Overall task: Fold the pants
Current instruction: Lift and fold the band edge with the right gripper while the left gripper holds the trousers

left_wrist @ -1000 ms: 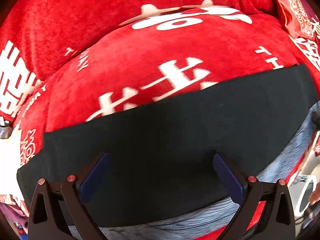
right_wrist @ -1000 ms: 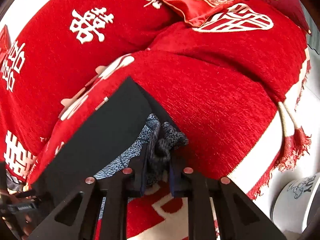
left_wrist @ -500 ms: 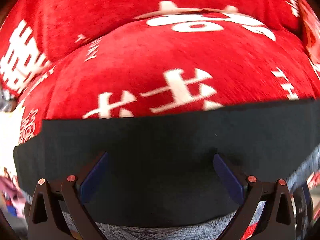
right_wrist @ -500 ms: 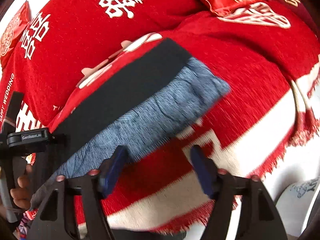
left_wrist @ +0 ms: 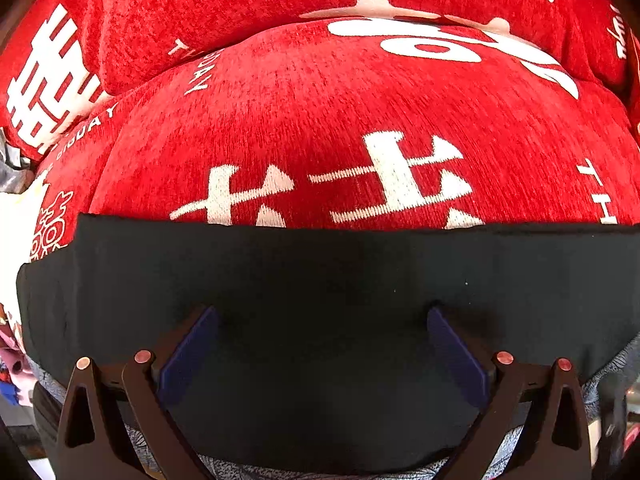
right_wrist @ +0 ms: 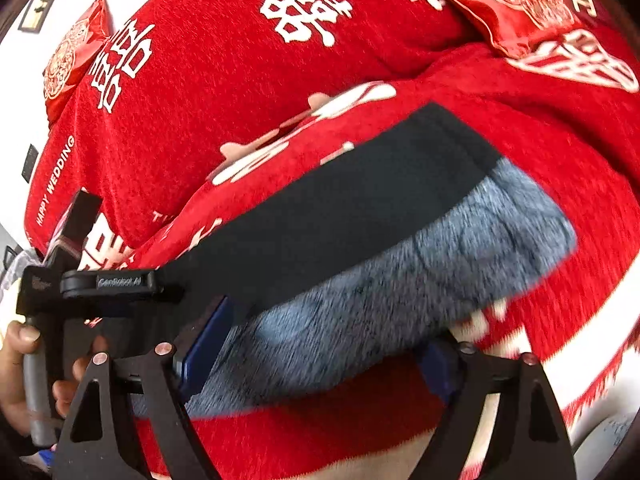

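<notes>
The left gripper (left_wrist: 320, 348) points steeply down at the pants (left_wrist: 320, 288), its two blue-padded fingers (left_wrist: 188, 356) standing wide apart over the black cloth with nothing pinched between them; whether the tips touch the fabric cannot be told. In this left wrist view the pants lie as a wide black band across a red blanket (left_wrist: 320, 120) with white characters, and a strip of grey mottled lining shows along their lower edge. From the right wrist view, the right gripper (right_wrist: 320, 360) also has its jaws spread wide, clamped on nothing, with the grey side of the pants (right_wrist: 360, 248) lying past and between the blue pads (right_wrist: 204, 344), which do not press on it. Here the pants stretch diagonally over the red blanket (right_wrist: 240, 100), black half on the far side, grey fleecy half nearer. A red cushion (right_wrist: 516, 8) sits at the upper right. At the left edge a hand (right_wrist: 24, 364) grips the handle of the other gripper, beside the pants' end.
</notes>
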Demonstrator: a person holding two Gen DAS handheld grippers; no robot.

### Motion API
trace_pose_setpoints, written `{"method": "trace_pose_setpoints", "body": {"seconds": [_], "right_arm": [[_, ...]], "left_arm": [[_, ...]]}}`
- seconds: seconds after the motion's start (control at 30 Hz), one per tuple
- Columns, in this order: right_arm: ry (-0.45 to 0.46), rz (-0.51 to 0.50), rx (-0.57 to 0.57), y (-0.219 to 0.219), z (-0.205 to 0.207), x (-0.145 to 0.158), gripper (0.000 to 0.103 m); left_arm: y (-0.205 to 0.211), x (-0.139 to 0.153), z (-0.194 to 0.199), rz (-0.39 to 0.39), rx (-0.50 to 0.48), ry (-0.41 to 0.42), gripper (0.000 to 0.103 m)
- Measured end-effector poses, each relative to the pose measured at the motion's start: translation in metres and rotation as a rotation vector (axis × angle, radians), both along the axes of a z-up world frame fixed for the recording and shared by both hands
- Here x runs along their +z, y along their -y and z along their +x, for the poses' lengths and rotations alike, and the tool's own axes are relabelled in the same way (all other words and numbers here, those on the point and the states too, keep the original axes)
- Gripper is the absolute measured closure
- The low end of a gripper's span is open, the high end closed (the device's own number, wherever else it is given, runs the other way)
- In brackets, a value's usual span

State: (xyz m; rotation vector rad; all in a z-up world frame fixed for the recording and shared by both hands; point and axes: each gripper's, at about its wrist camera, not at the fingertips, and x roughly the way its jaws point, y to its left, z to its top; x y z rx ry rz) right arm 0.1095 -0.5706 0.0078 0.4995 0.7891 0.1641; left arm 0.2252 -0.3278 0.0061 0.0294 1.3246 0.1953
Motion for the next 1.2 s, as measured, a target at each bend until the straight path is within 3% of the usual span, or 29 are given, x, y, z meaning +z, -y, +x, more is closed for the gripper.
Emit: {"method": "trace_pose_setpoints", "body": {"seconds": [0.2,0.23,0.27,0.37,0.6,0.77,0.93,1.03,1.07,1.1,1.17,1.2], "right_arm": [[0.006,-0.031,0.009,-0.009,0.035,0.002,0.027],[-0.002,-0.051,0.021,-0.012,0.038,0.003,0.041],[-0.016,-0.069,0.029,-0.014,0.04,0.003,0.062],[-0.034,-0.094,0.042,-0.014,0.038,0.005,0.075],[-0.075,-0.243,0.042,-0.035,0.038,0.021,0.078],[0.012,-0.426,0.067,-0.068,0.028,0.065,0.081],[0.107,-0.618,0.108,-0.115,0.014,0.104,0.081],[0.144,-0.784,0.132,-0.15,0.01,0.106,0.081],[0.145,-0.809,0.139,-0.158,0.01,0.105,0.082],[0.145,-0.826,0.147,-0.164,0.01,0.105,0.082],[0.145,-0.853,0.156,-0.174,0.01,0.106,0.082],[0.15,-0.872,0.163,-0.18,0.009,0.108,0.082]], "left_arm": [[-0.002,-0.001,0.0,-0.004,0.003,0.014,0.0],[-0.003,-0.001,-0.001,-0.005,0.004,0.014,0.0],[-0.003,-0.002,-0.001,-0.008,0.005,0.015,0.0],[-0.002,-0.002,-0.001,-0.009,0.002,0.023,0.0],[0.001,-0.002,-0.007,0.01,-0.033,0.078,0.0],[-0.008,0.009,-0.011,-0.012,-0.054,0.055,0.0],[-0.043,0.031,-0.036,-0.042,-0.029,0.114,0.0],[-0.064,0.018,-0.046,-0.051,0.002,0.058,0.0],[-0.066,0.004,-0.046,-0.028,-0.002,0.006,0.0],[-0.068,0.0,-0.047,-0.044,-0.015,0.015,0.0],[-0.068,0.005,-0.045,-0.041,-0.048,0.016,0.0],[-0.074,0.01,-0.044,-0.076,-0.039,-0.004,0.0]]}}
